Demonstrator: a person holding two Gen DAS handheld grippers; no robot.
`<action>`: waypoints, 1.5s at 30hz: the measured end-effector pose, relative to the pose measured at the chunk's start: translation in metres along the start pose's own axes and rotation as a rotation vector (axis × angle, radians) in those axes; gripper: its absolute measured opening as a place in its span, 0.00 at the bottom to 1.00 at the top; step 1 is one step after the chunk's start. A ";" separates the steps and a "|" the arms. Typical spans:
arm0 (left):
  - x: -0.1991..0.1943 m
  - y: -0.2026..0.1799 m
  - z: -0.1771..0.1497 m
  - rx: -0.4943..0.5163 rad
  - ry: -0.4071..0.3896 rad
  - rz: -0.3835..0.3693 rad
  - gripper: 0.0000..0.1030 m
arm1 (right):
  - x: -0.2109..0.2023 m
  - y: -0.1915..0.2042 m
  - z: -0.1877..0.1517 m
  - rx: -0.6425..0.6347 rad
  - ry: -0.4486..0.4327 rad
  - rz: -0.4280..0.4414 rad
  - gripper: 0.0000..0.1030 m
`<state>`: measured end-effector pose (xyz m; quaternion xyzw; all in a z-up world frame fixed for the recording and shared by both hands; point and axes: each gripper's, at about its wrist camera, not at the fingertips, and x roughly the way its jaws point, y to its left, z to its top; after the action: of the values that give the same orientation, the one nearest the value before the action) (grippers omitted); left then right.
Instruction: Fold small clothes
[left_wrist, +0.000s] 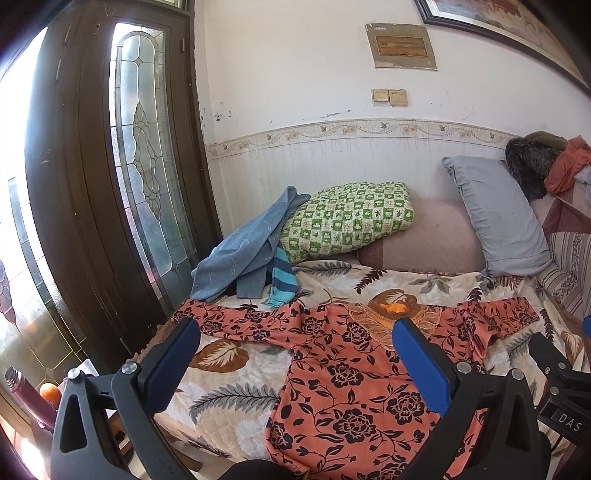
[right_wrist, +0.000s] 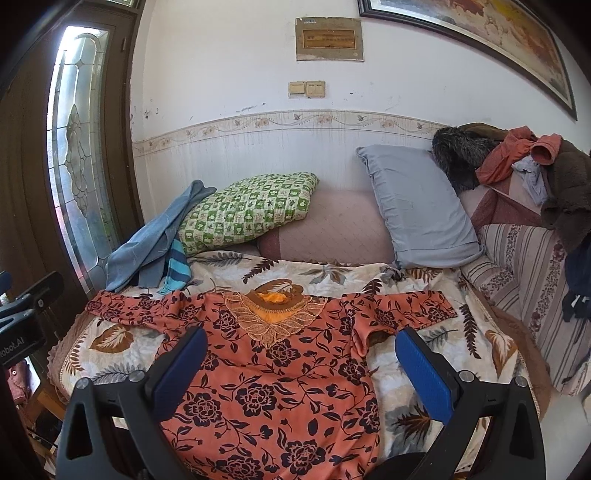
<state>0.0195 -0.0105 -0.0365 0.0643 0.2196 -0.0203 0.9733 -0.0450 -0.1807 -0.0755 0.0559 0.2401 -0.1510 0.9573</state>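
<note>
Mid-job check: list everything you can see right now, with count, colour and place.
dress: 1, orange with dark flowers, spread flat on the bedspread, sleeves out
bedspread: 1, cream with a leaf print, under the dress
green pillow: 1, green-white check, back left
grey pillow: 1, leaning at the wall, back right
blue cloth: 1, draped beside the green pillow
striped cloth: 1, teal and navy, under the blue cloth
clothes pile: 1, mixed dark and orange, far right
door: 1, dark wood with glass, left
left gripper: open, over the dress
right gripper: open, over the dress
</note>
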 end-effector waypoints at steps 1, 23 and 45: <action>0.002 -0.001 0.000 0.001 0.003 -0.001 1.00 | 0.002 0.000 0.000 -0.001 0.002 0.000 1.00; 0.025 -0.006 -0.006 0.017 0.029 0.016 1.00 | 0.026 0.000 -0.001 0.005 0.013 0.008 1.00; 0.171 -0.013 -0.017 -0.001 0.142 0.018 1.00 | 0.133 -0.043 0.003 0.066 0.125 -0.132 1.00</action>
<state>0.1661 -0.0229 -0.1270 0.0668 0.2874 -0.0069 0.9554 0.0540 -0.2573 -0.1378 0.0806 0.2974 -0.2177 0.9261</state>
